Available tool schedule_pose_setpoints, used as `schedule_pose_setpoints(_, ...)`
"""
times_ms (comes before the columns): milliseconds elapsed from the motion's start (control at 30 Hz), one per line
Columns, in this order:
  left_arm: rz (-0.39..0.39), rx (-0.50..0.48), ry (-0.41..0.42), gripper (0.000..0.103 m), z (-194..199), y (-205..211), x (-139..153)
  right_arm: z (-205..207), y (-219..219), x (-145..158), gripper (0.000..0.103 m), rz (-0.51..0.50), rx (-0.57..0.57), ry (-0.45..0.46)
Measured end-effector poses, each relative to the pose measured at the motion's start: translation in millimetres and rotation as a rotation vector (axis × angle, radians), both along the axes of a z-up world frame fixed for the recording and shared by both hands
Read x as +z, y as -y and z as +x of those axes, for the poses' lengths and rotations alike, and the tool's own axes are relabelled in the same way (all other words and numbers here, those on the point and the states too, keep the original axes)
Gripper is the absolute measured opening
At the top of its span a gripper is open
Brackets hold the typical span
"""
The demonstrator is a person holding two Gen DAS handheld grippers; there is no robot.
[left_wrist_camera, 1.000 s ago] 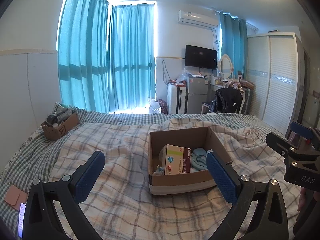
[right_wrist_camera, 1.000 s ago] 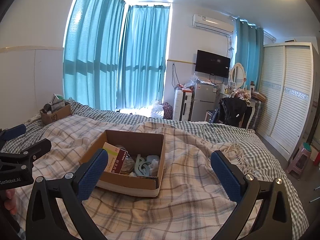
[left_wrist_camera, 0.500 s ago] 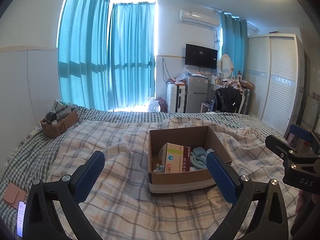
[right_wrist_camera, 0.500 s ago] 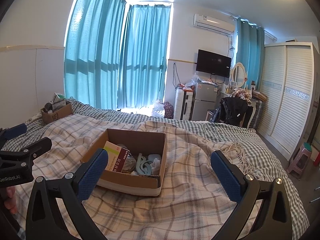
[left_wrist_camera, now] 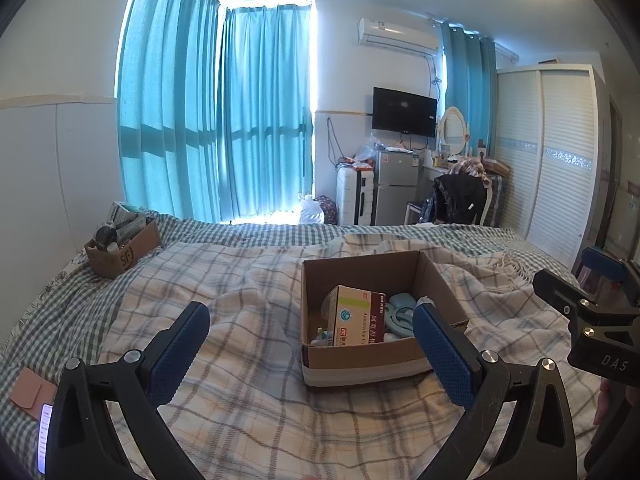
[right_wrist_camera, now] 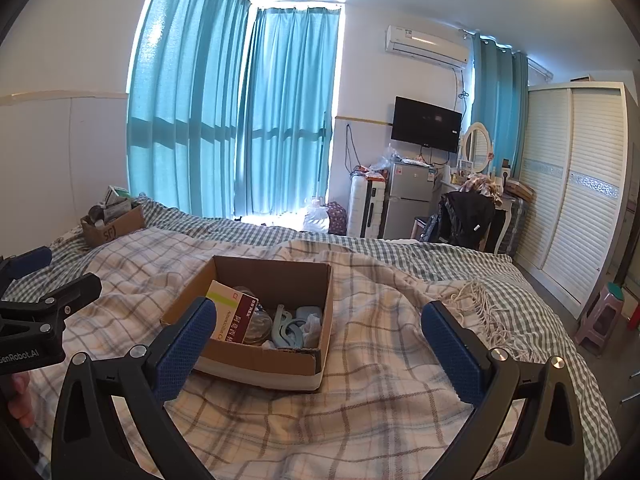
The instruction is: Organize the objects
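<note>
An open cardboard box (left_wrist_camera: 360, 358) (right_wrist_camera: 256, 356) sits on the plaid blanket in the middle of the bed. It holds a medicine carton (left_wrist_camera: 358, 320) (right_wrist_camera: 234, 312), pale blue plastic hangers (left_wrist_camera: 400, 312) (right_wrist_camera: 286, 330) and small items I cannot make out. My left gripper (left_wrist_camera: 310, 344) is open and empty, held above the blanket just short of the box. My right gripper (right_wrist_camera: 318, 346) is open and empty, at about the same distance from the box on its right side. Each gripper shows at the edge of the other's view.
A second, smaller cardboard box (left_wrist_camera: 120, 250) (right_wrist_camera: 110, 228) full of items stands at the far left of the bed. A brown wallet (left_wrist_camera: 30, 390) and a phone (left_wrist_camera: 45, 436) lie at the near left. A wardrobe (right_wrist_camera: 576, 200), fridge and chair stand beyond the bed.
Both grippers have drifted slightly; the box sits a little lower in both views. Nothing was taken hold of or let go.
</note>
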State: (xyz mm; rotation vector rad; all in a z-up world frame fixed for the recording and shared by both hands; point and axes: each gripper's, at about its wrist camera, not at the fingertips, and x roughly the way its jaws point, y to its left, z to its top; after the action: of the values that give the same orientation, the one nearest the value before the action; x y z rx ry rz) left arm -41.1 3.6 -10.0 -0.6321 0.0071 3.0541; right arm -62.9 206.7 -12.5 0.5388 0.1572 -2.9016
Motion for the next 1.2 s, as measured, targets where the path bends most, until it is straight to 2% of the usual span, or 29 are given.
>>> schedule_pose_setpoints(1200, -0.004, 0.005, 0.002, 0.103, 1.5, -2.6, -1.7, -1.4, 2.2, -1.7, 0.103, 0.007, -0.001, 0.004)
